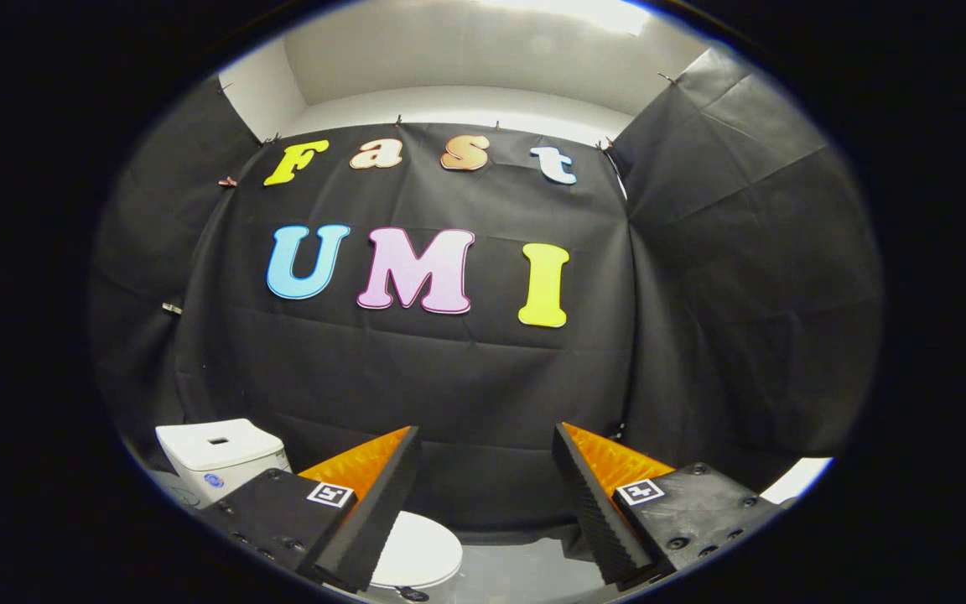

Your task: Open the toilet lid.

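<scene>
White glazed ceramic is what catches your eye down low: a small white toilet with a boxy tank [219,457] sits off to the left of the gripper, and its smooth rounded white toilet lid [420,554] is lying flat and closed over the bowl, peeking out just past the inner edge of the left finger. So the lid's still down, not opened yet. The tank has a little slot-shaped button on top and a small blue mark on its front, too small to make out. The two-finger gripper [487,512] is held wide open, fingers spread well apart with a big gap between them, and there's nothing in that gap, it's not gripping anything. Both fingers have ridged inner faces and a small square black-and-white marker tag on the top of each. The left finger partly covers the toilet from this angle, so I can't tell whether it's touching the lid or just hanging above it. Beyond the fingers hangs the wrinkled black cloth wall [466,394], and underneath is a pale glossy grey floor [525,575].
</scene>
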